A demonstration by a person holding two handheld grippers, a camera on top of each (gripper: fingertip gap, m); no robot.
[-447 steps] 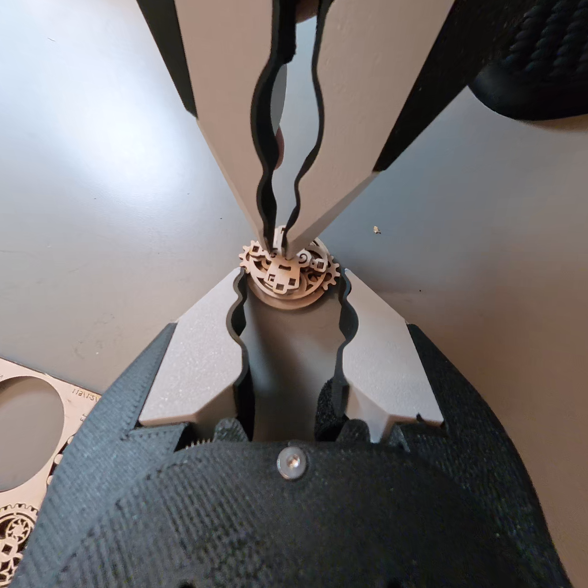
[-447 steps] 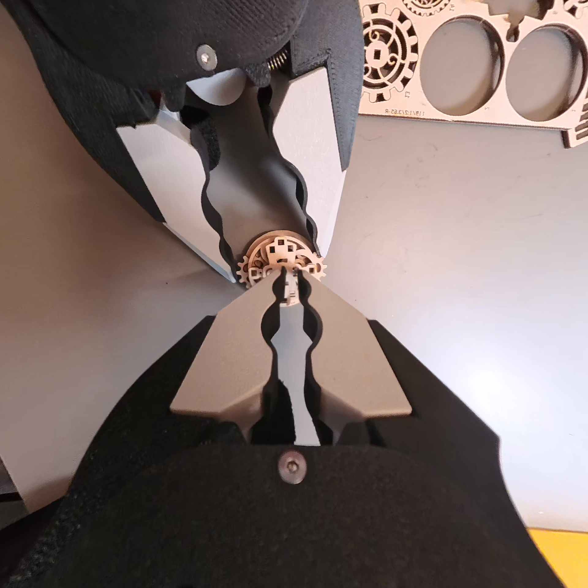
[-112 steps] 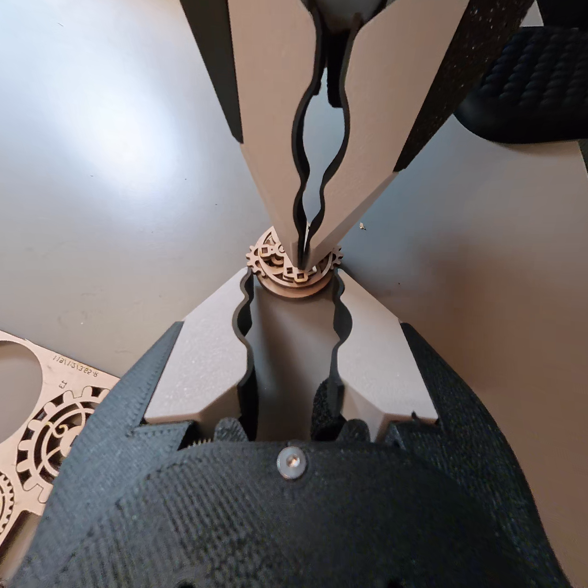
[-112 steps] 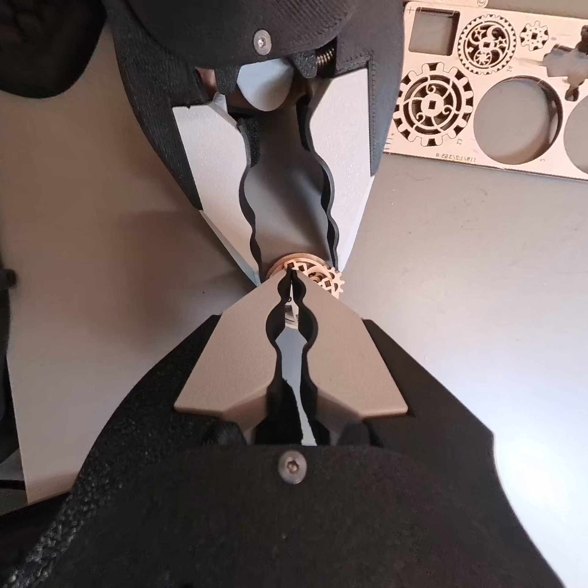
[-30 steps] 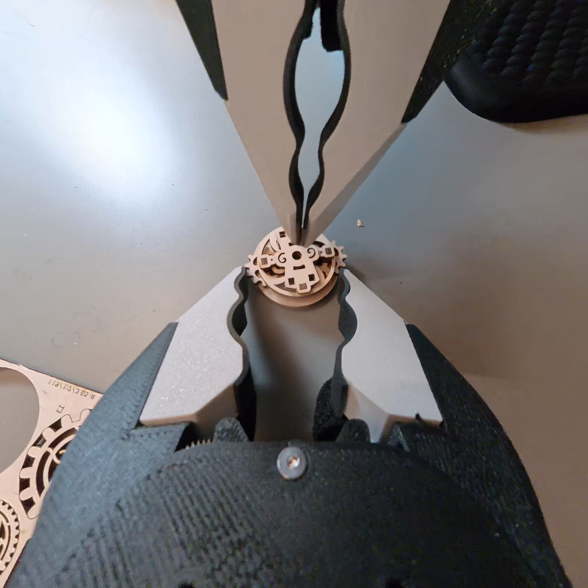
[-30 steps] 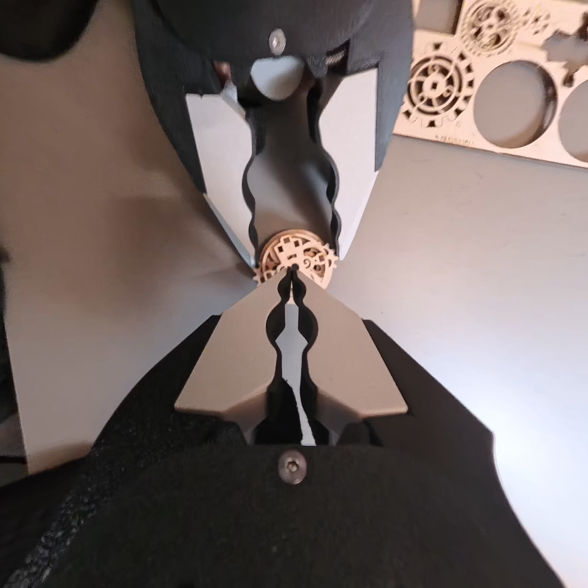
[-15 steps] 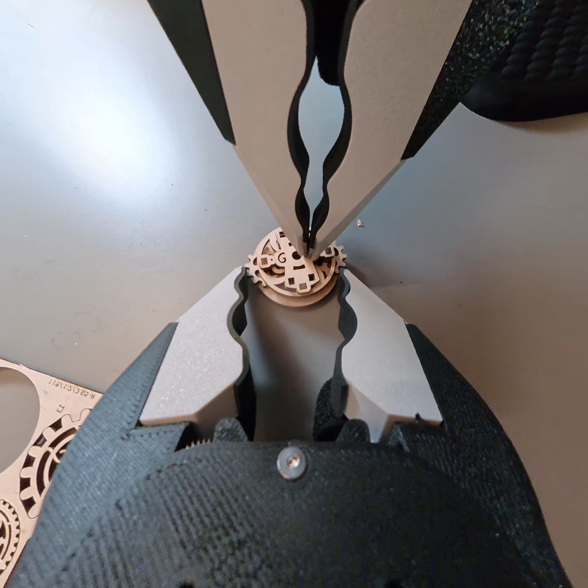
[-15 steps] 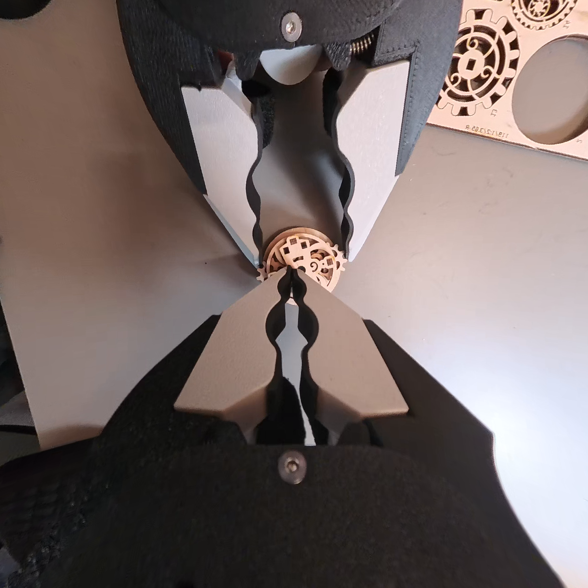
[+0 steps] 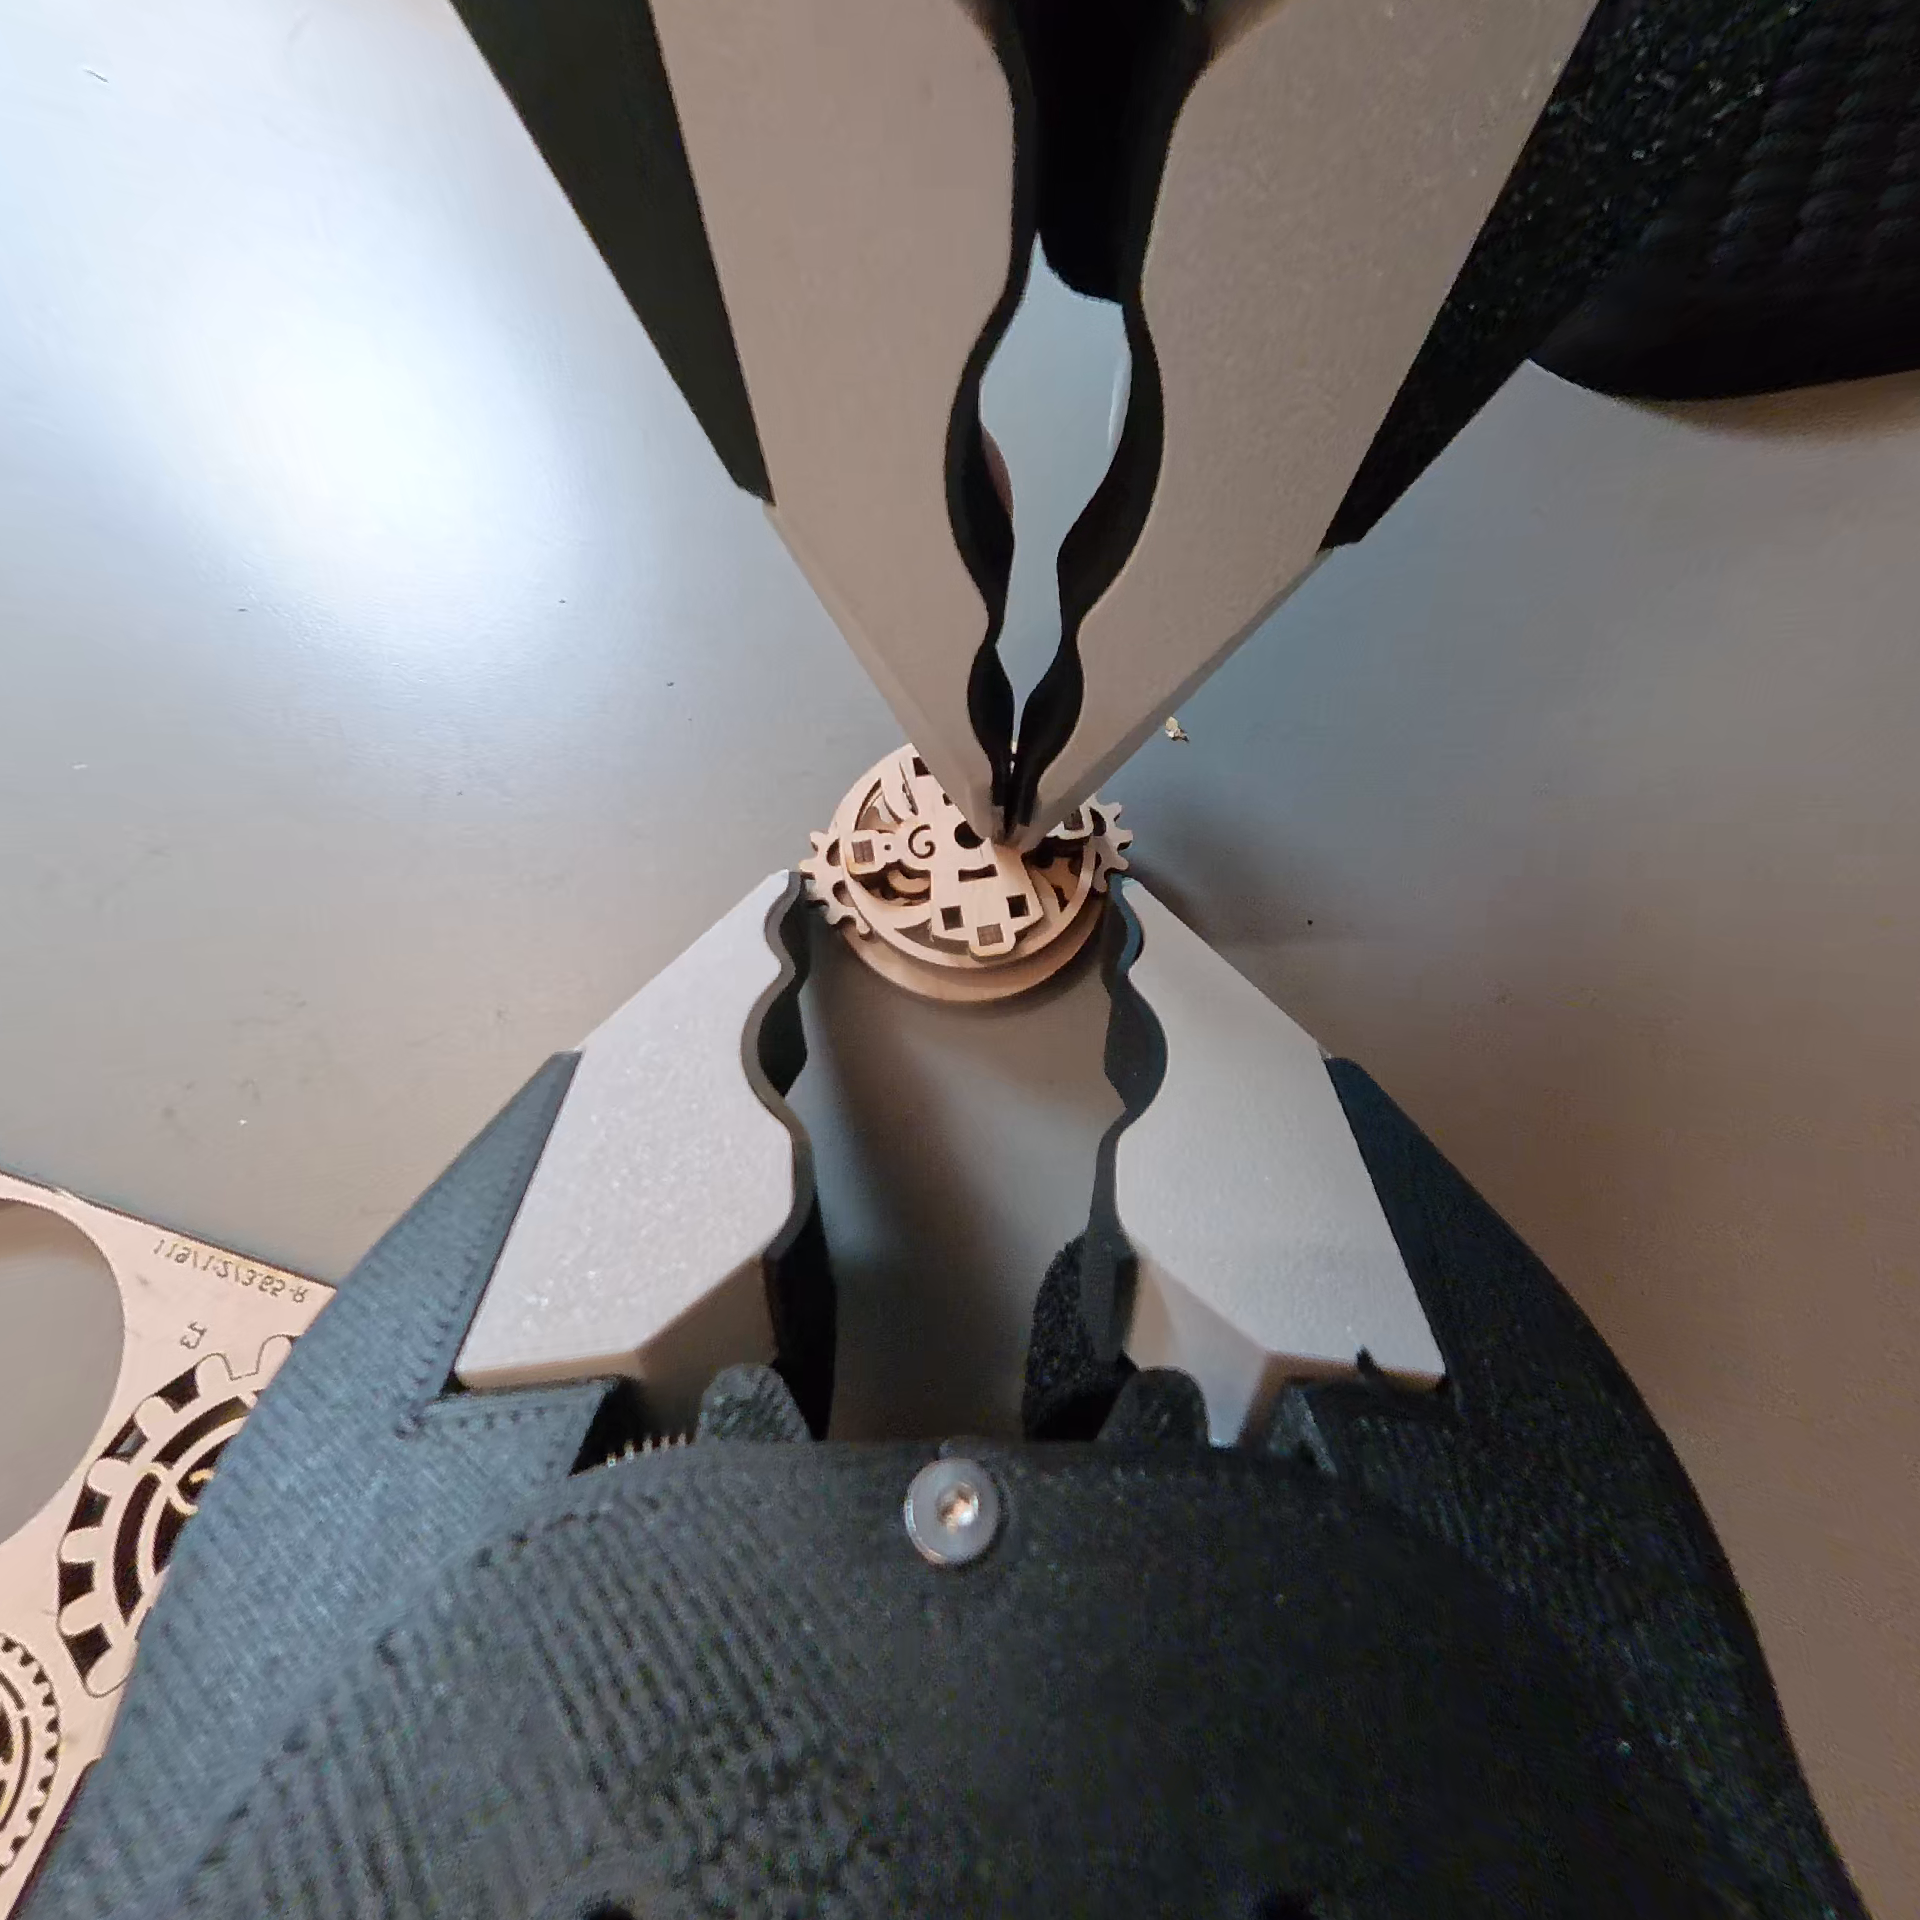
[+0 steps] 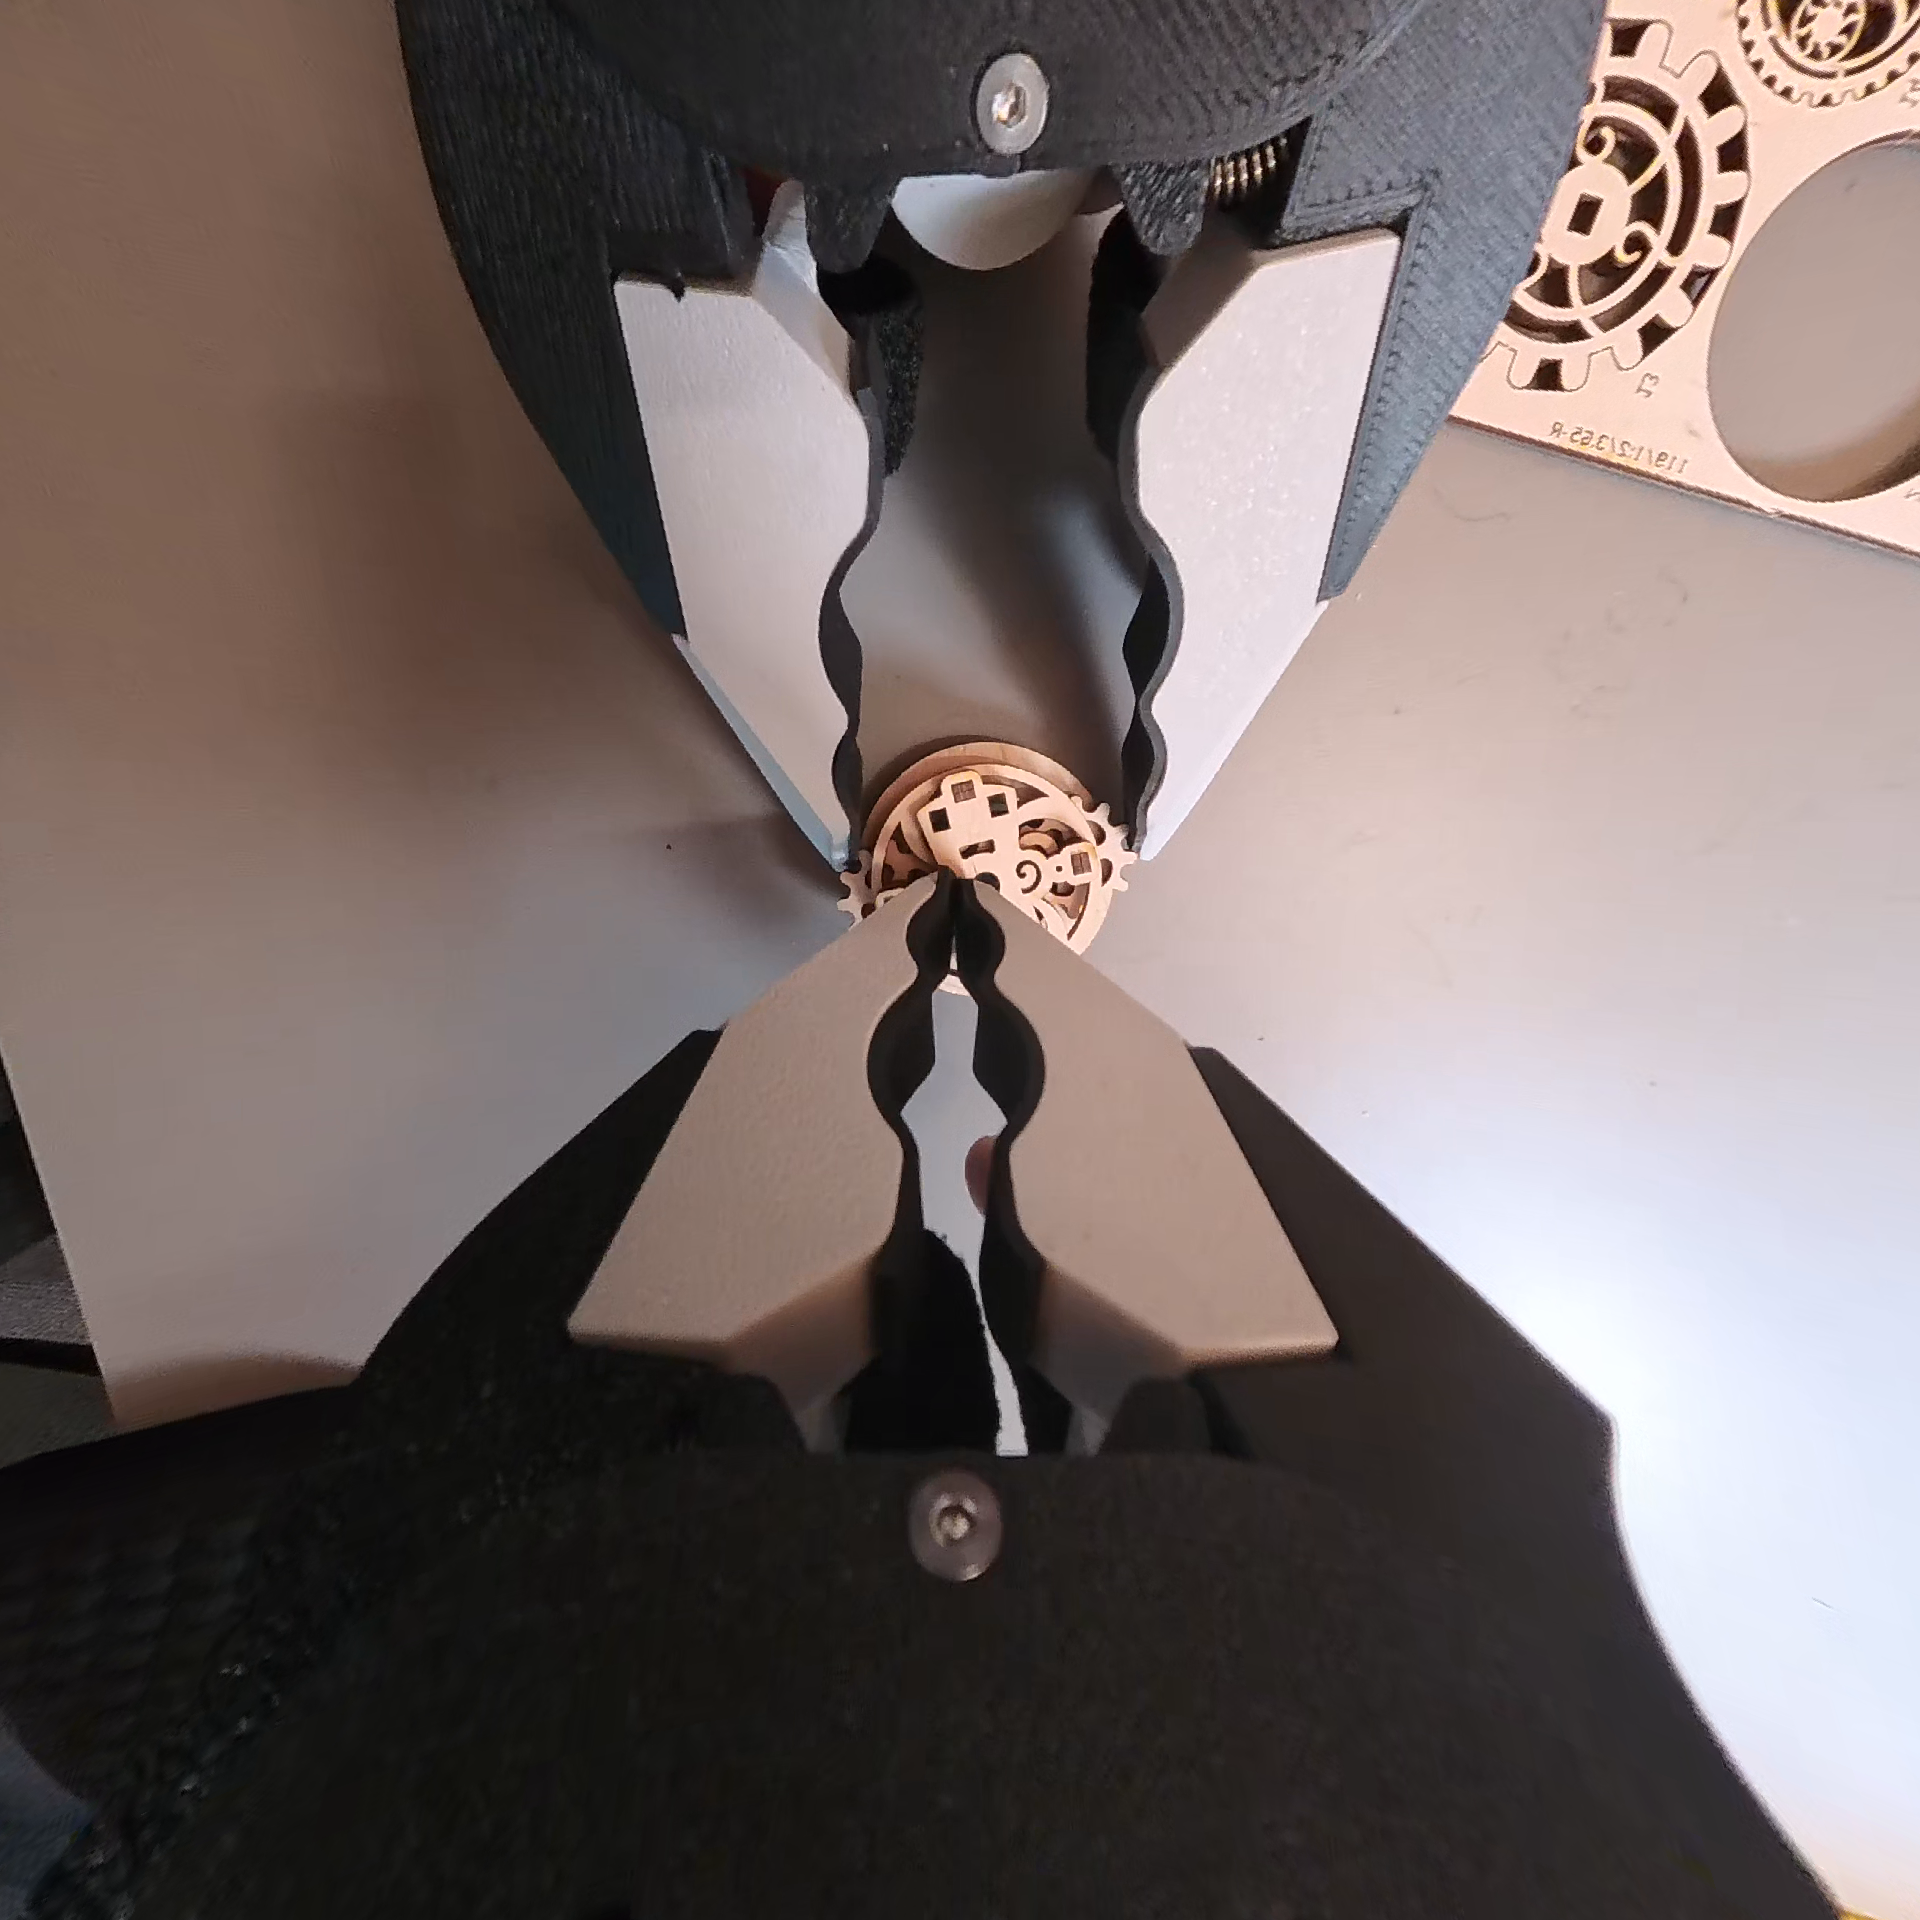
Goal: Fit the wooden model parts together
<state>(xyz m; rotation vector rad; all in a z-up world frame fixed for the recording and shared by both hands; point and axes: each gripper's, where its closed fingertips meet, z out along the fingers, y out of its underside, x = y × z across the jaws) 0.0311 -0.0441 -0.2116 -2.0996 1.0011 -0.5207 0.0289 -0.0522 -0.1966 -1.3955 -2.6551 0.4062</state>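
Note:
A round wooden gear assembly [image 9: 966, 914], a disc with small toothed wheels and a cross-shaped plate on top, rests on the grey table [image 9: 312, 623]. My left gripper [image 9: 956, 888] is shut on it, one finger at each side of the disc. My right gripper [image 9: 1003, 821] comes in from the opposite side, shut, with its tips touching the middle of the assembly's top. In the right wrist view my right gripper [image 10: 951, 883] meets the assembly [image 10: 997, 831], held by the left gripper [image 10: 992, 831]. Nothing shows between the right tips.
A pale wooden part sheet [image 9: 114, 1382] with gear cut-outs and round holes lies at my left gripper's lower left. It also shows at the top right of the right wrist view [image 10: 1662, 260]. A small crumb [image 9: 1177, 732] lies beside the right finger. My left and right fingertips are right by each other.
My right gripper has moved from the assembly's far edge onto its middle and come closer to the left gripper. The left gripper keeps its hold, and the assembly has barely moved.

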